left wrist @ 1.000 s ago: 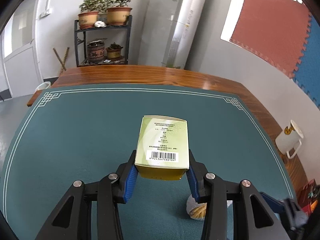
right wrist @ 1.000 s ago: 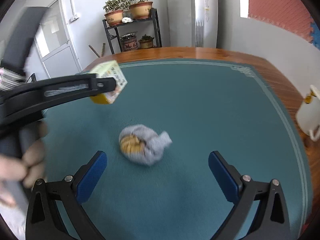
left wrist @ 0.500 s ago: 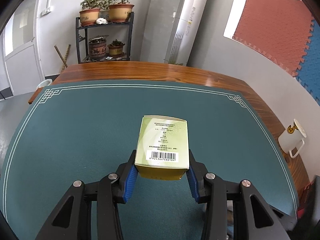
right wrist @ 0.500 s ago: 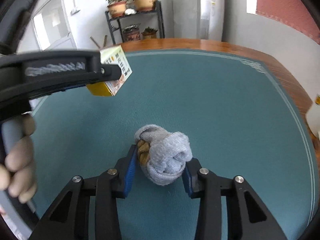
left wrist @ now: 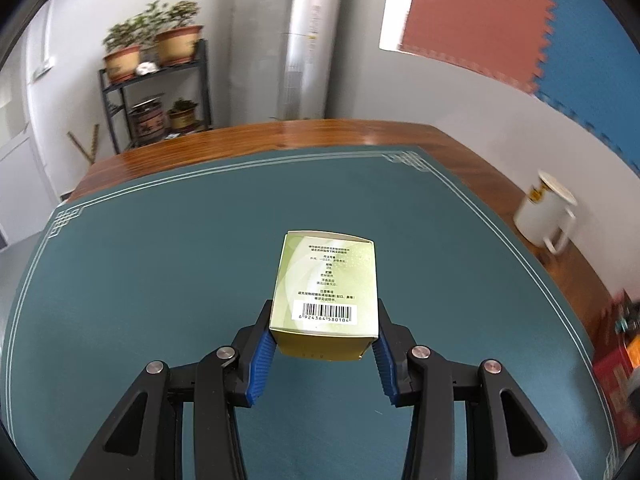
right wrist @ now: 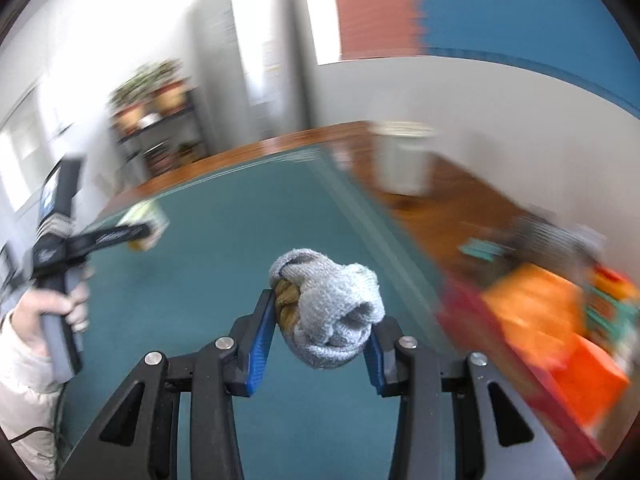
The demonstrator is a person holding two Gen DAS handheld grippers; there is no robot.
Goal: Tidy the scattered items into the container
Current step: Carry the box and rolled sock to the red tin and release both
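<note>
My left gripper (left wrist: 324,350) is shut on a green and yellow carton (left wrist: 326,292) with a barcode, held above the teal mat (left wrist: 160,280). My right gripper (right wrist: 320,340) is shut on a rolled grey sock ball (right wrist: 332,312) with a tan piece inside, lifted off the mat. A red container (right wrist: 532,364) with orange and other coloured items in it stands at the right, blurred; its edge also shows in the left wrist view (left wrist: 616,384). The left gripper with the carton (right wrist: 144,224) shows at the left of the right wrist view.
A white mug (left wrist: 546,216) stands on the wooden table edge at the right, also blurred in the right wrist view (right wrist: 404,160). A plant shelf (left wrist: 156,92) and a tall air conditioner (left wrist: 304,40) stand beyond the table.
My right gripper closed on the sock ball, lifted it and swung right toward the red container. My left gripper turned right with the carton still held.
</note>
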